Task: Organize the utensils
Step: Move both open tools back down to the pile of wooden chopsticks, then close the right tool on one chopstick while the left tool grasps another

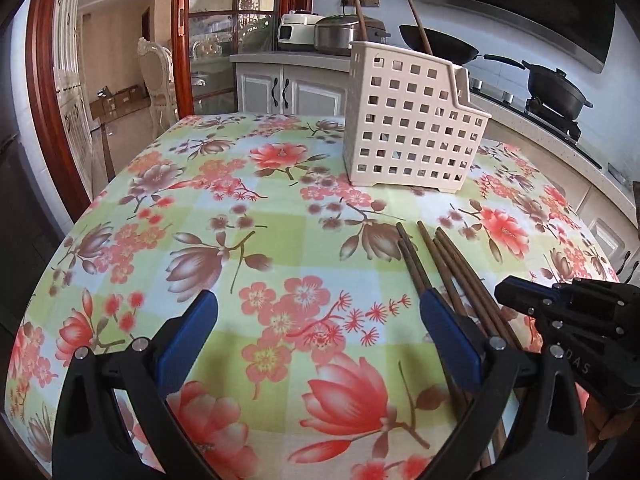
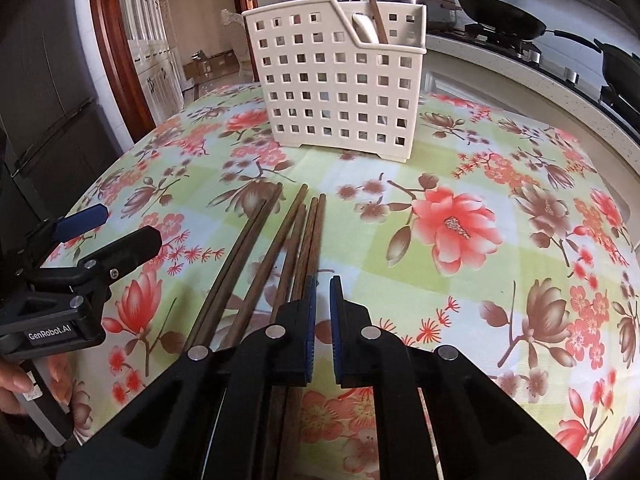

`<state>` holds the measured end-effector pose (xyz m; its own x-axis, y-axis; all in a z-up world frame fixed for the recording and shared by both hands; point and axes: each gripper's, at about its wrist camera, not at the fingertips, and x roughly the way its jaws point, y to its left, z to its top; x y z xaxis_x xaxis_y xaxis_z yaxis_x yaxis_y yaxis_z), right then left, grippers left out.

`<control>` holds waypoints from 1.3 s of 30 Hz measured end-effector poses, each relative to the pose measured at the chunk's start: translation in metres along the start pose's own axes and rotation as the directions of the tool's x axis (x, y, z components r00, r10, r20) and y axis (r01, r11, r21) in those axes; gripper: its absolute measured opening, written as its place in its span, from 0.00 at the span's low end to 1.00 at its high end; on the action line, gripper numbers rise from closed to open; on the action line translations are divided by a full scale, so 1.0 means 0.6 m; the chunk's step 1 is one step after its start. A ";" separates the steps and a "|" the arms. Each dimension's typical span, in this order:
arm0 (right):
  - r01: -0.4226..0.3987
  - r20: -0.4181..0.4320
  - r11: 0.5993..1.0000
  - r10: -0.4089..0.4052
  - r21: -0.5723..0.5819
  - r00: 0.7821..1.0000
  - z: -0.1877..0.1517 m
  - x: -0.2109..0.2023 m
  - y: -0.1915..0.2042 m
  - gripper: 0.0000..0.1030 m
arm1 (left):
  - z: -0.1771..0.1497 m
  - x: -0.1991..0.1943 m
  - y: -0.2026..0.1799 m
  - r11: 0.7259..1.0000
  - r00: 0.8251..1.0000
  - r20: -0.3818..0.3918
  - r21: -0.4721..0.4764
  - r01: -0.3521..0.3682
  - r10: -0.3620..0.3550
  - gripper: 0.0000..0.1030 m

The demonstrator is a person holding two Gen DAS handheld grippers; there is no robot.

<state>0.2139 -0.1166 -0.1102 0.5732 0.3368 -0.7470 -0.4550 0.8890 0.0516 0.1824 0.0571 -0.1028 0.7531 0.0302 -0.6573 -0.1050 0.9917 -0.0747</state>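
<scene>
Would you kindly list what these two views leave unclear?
- Near ends of the chopsticks: both views, hidden under gripper bodies.
- Right gripper grip: jaws nearly shut, nothing visible between.
- Basket contents: right view, walls hide all but a spoon and chopstick tops.

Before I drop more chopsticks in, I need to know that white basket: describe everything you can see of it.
The white basket looks like glossy plastic, its walls pierced by a grid of square holes, standing upright on short feet on the floral tablecloth at the far side of the table. Its rim steps down toward one side. Two brown chopsticks already lean up out of it, and something white sits by the lower rim. No gripper touches it.
</scene>
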 end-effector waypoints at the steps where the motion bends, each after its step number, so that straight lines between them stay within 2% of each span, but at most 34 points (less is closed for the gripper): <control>1: -0.001 -0.003 1.000 0.001 -0.002 1.000 0.000 0.001 0.002 0.07 | 0.000 0.000 0.000 1.000 1.000 0.000 0.000 -0.002 0.002 0.95; 14: 0.048 -0.053 0.997 -0.052 -0.062 0.997 0.012 0.021 0.024 0.07 | -0.002 0.004 0.011 0.999 1.000 -0.021 -0.034 0.016 -0.017 0.95; 24: 0.063 -0.093 0.991 -0.074 -0.121 0.993 0.041 0.044 0.031 0.08 | -0.004 0.005 -0.001 1.000 1.000 -0.030 0.003 0.010 -0.010 0.95; 34: 0.044 -0.109 0.992 -0.057 -0.119 0.992 0.059 0.058 0.029 0.10 | -0.004 0.011 -0.003 1.000 0.999 -0.047 0.012 0.006 -0.005 0.95; 39: 0.054 -0.104 0.990 -0.068 -0.132 0.992 0.059 0.059 0.032 0.07 | -0.005 0.016 -0.021 0.998 0.998 -0.065 0.052 0.023 -0.019 0.94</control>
<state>0.2494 -0.0766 -0.1122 0.5284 0.2417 -0.8138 -0.5095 0.8571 -0.0763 0.1891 0.0448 -0.1105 0.7111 0.0028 -0.7031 -0.0536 0.9973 -0.0502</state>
